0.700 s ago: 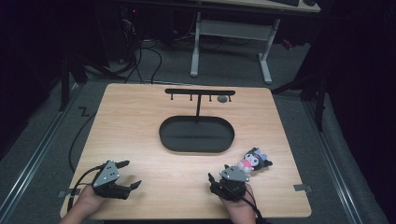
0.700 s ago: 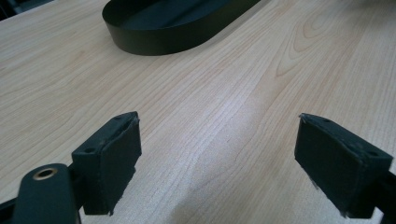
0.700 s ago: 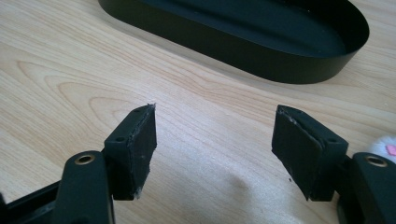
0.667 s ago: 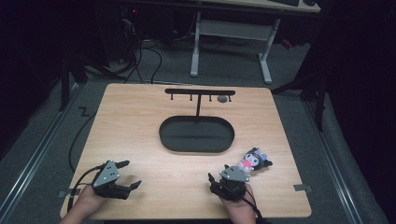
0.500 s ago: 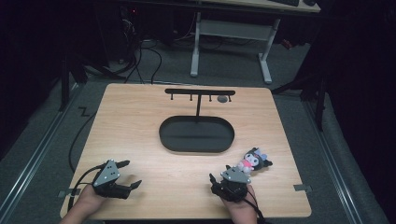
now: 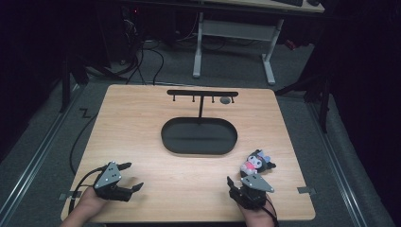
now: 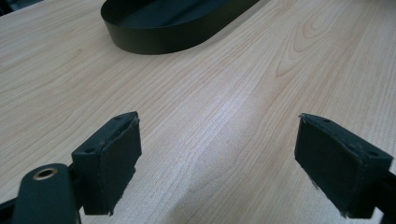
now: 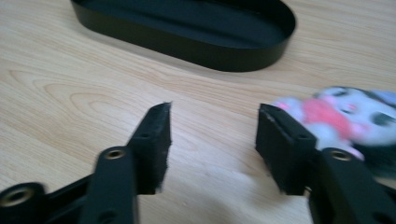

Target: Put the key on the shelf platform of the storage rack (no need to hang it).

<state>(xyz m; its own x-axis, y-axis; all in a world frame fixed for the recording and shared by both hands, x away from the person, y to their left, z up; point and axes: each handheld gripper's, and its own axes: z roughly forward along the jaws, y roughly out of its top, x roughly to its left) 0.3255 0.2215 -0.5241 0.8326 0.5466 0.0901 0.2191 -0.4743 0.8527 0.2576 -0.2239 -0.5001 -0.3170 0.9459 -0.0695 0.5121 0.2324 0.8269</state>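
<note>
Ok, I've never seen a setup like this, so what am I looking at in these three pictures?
A person sits at a wooden table, holding hand-worked tongs in each hand. The high view looks down from above: left tongs, right tongs. The other two pictures come from cameras riding on each pair of tongs, looking along their black jaws. On the table lie a black oval tray with a hanger stand behind it, and a small plush toy just beyond the right tongs. Both tongs are open and hold nothing.
</note>
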